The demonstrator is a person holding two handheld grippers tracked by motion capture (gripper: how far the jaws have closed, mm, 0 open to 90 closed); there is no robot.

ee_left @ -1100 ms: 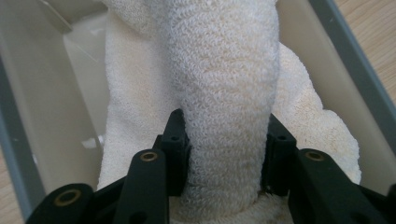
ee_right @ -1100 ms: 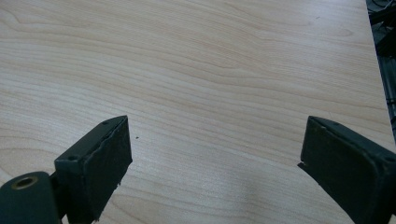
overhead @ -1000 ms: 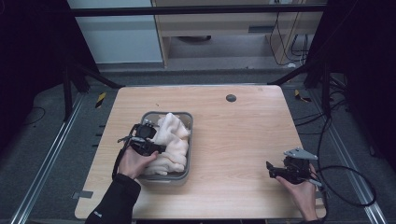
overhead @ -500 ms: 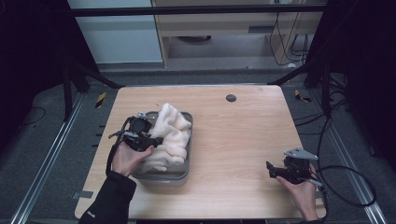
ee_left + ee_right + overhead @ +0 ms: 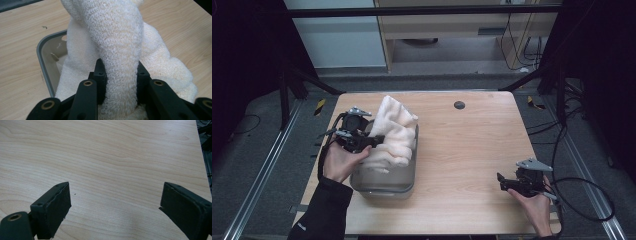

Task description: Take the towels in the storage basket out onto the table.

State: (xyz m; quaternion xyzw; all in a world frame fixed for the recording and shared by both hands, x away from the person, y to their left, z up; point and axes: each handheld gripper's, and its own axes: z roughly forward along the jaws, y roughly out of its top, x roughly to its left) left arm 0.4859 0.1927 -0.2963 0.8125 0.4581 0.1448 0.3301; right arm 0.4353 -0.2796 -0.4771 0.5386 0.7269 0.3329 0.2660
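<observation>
Lifted since a second ago: my left claw (image 5: 374,140) has come up from the grey bin (image 5: 384,186) and the cream towel (image 5: 392,132) now rises with it, one end peaking above the bin's far rim. Jaws were closing over that second and are now pinched tight on a bunched fold of towel (image 5: 120,62) (a thick rope of it runs straight up between the black jaws in the left gripper view).

Towel look: off-white terry, looped nubbly pile, soft rounded folds, no print or edging I can make out. Upper part hangs from the grip, lower part piled inside the bin (image 5: 46,50), spilling over the near-side rim. Bin is grey, rounded corners, sitting on the left half of the wooden tabletop (image 5: 472,145).

My right claw (image 5: 502,182) hasn't moved: low over the tabletop near the right front corner, well apart from the bin. Jaws spread wide, bare wood grain (image 5: 112,157) between them.
</observation>
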